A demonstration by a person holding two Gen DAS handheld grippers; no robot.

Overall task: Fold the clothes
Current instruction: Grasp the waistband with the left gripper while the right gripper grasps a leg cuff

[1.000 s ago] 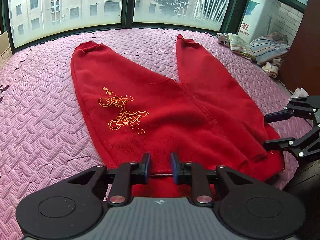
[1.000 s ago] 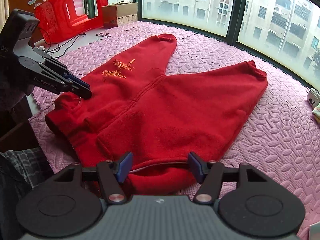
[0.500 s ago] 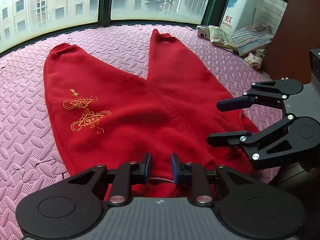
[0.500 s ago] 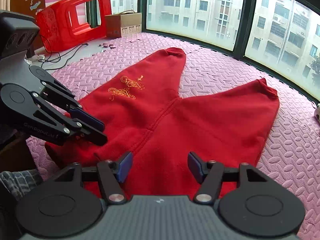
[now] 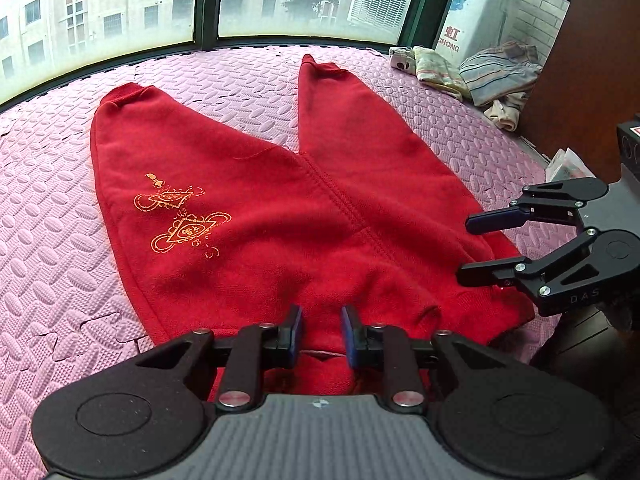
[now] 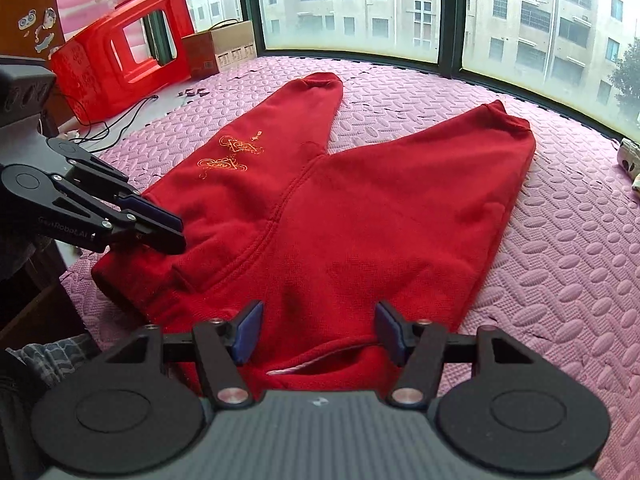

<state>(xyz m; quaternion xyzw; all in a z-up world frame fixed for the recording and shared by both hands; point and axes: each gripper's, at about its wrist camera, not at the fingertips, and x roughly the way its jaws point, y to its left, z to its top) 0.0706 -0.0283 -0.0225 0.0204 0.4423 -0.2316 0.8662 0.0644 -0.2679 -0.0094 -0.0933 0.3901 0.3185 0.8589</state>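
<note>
A pair of red fleece trousers (image 5: 280, 216) with gold embroidery (image 5: 180, 220) on one leg lies flat on the pink foam mat (image 5: 52, 240), legs spread away from me; it also shows in the right wrist view (image 6: 360, 220). My left gripper (image 5: 320, 332) is over the near waistband, its jaws a narrow gap apart with red cloth between them; I cannot tell if they grip it. It appears in the right wrist view (image 6: 176, 228) at the waistband's left corner. My right gripper (image 6: 316, 328) is wide open over the waistband's other end and appears in the left wrist view (image 5: 466, 246).
Folded striped clothes (image 5: 496, 72) and other garments (image 5: 436, 70) lie at the mat's far right. A red plastic stool (image 6: 120, 52), a cardboard box (image 6: 220, 50) and a cable (image 6: 120, 128) sit at the far left. Windows bound the mat's far side.
My right gripper has swung in over the waistband's right end and hovers open. The left gripper stays at the waistband with the same narrow gap; the trousers have shifted slightly.
</note>
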